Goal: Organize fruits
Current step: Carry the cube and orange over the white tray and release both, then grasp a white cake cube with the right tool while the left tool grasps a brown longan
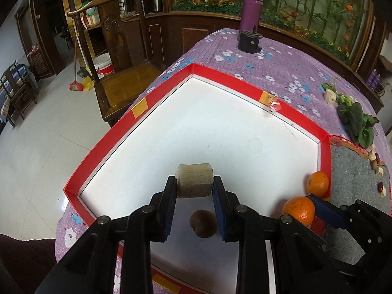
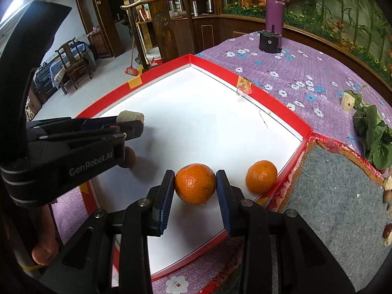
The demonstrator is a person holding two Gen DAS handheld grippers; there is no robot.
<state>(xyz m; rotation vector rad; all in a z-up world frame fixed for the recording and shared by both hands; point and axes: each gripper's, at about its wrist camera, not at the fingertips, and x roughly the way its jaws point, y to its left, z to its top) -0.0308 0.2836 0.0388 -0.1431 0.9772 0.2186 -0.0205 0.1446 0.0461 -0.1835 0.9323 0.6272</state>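
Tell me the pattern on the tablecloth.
The tablecloth is purple with white and blue flowers, clearest in the left wrist view.

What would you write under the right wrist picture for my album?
Right hand-held gripper holds an orange over the red-rimmed tray, beside a second orange.

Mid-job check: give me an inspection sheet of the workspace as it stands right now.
Surface: table under a purple floral cloth; a grey mat at its right.
Job's things: red tray holds a loose orange and a brown fruit.
Clutter: purple flask, black holder, leafy sprig, small bits along the mat edge.
Grippers: left gripper shut on a pale block; right gripper shut on a second orange.
Cables: nothing seen.
Surroundings: wooden chair, broom, white bucket, planter behind glass.
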